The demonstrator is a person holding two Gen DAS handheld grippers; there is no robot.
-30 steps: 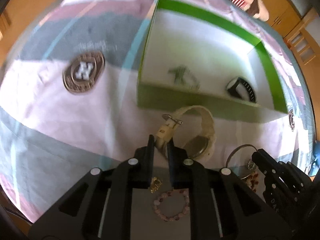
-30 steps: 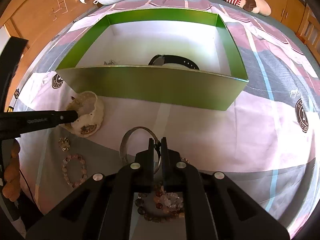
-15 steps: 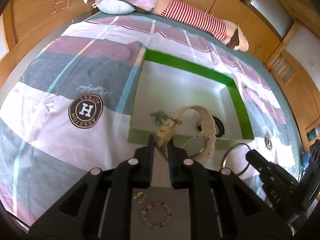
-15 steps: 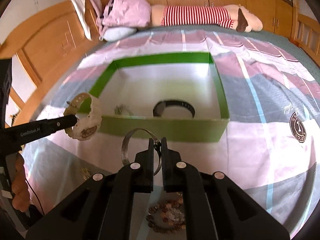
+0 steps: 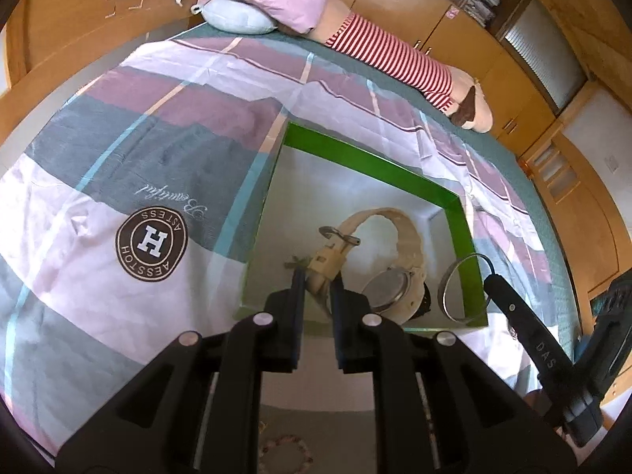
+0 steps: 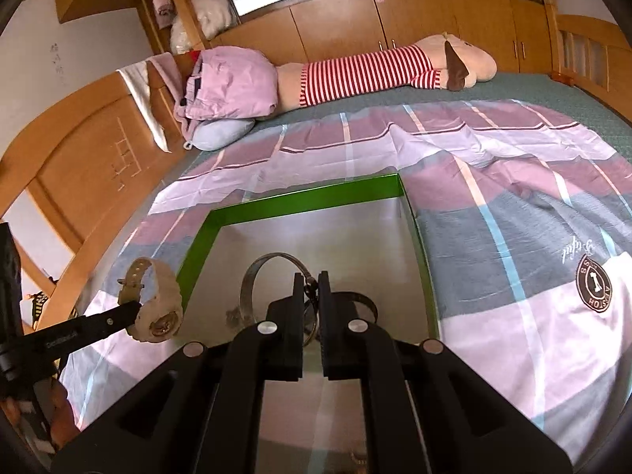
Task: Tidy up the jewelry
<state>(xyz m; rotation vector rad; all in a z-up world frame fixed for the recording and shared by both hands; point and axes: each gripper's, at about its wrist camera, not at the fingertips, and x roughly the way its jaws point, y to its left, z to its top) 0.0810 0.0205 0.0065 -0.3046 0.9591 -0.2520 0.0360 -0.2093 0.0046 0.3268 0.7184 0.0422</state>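
My left gripper (image 5: 316, 276) is shut on the strap of a cream watch (image 5: 399, 252), holding it in the air above the green box (image 5: 371, 162). The right wrist view shows that same cream watch (image 6: 156, 308) hanging left of the green box (image 6: 300, 201). My right gripper (image 6: 311, 280) is shut on a thin silver bangle (image 6: 260, 268), also lifted over the box; in the left wrist view the silver bangle (image 5: 454, 288) shows at the right. Inside the box lie a black watch (image 6: 365, 300) and a small dark trinket (image 5: 294, 262).
The box rests on a pink, grey and white bedspread (image 5: 118, 181) with round brown logos (image 5: 151, 245). A beaded bracelet (image 5: 286, 452) lies on the cloth below my left gripper. A striped plush toy (image 6: 391, 67) and a pink bundle (image 6: 225, 83) sit by the wooden headboard.
Both grippers have risen from the bedspread with the cream watch and the bangle, tilting up and moving over the green box. The loose bracelets have dropped out of the lower frame.
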